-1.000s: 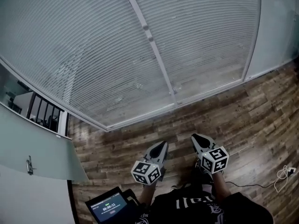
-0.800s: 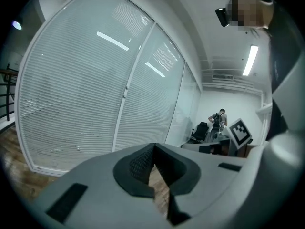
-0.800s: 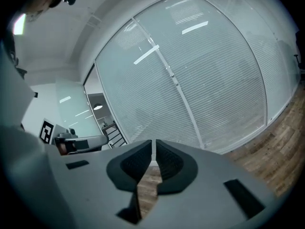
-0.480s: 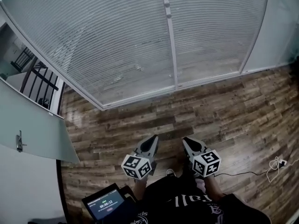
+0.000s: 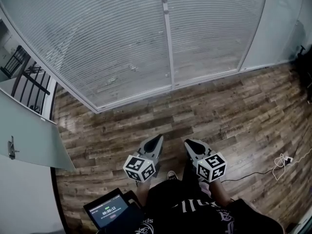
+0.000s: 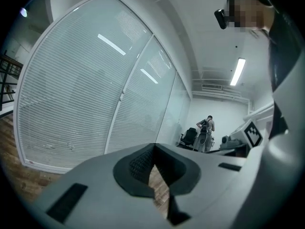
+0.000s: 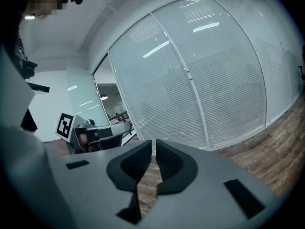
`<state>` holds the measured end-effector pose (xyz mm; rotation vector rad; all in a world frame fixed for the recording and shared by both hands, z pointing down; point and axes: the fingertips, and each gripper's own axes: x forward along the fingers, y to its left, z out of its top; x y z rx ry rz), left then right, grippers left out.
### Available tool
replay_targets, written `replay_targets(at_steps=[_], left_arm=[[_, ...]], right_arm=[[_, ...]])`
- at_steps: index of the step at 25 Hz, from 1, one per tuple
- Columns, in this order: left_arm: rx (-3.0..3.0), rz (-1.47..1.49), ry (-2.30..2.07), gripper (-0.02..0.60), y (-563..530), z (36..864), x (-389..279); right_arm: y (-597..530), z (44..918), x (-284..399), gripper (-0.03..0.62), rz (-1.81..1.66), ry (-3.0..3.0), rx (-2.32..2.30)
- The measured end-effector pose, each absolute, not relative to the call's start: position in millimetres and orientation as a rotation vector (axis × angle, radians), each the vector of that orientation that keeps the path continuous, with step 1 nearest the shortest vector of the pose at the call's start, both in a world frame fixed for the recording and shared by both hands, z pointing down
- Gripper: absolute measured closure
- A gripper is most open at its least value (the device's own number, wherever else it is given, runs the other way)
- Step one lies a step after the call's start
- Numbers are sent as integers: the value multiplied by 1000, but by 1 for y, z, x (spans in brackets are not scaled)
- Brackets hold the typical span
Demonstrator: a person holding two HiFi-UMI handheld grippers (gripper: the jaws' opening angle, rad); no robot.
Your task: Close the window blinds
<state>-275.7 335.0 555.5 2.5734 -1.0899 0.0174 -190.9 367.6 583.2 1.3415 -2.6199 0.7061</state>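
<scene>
The window blinds (image 5: 112, 43) hang at 12 o'clock, lowered to the sill across two panes. They are thin, pale horizontal slats, with faint shapes showing through them. A white mullion (image 5: 168, 48) with a small knob (image 5: 165, 0) splits the panes. A second ago that mullion slanted across the head view; now it stands nearly upright, so the person has squared up to the panes. That fits lining up on the blinds' control as well as drawing back from it. Streaky brown plank floor (image 5: 234, 106) lies between. The left hand-held gripper (image 5: 156, 139) and right hand-held gripper (image 5: 188, 143), grey with ribbed black pads, are both closed on nothing, well apart from the slats. A tablet (image 5: 111, 209) sits at 7 o'clock.
</scene>
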Motion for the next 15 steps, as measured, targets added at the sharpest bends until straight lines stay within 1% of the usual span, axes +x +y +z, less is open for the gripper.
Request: replay_targets(at_steps=[15], left_arm=[[2559, -50, -1209, 577, 327, 543, -316]], right_arm=[[351, 568, -227, 554, 627, -2687, 1222]])
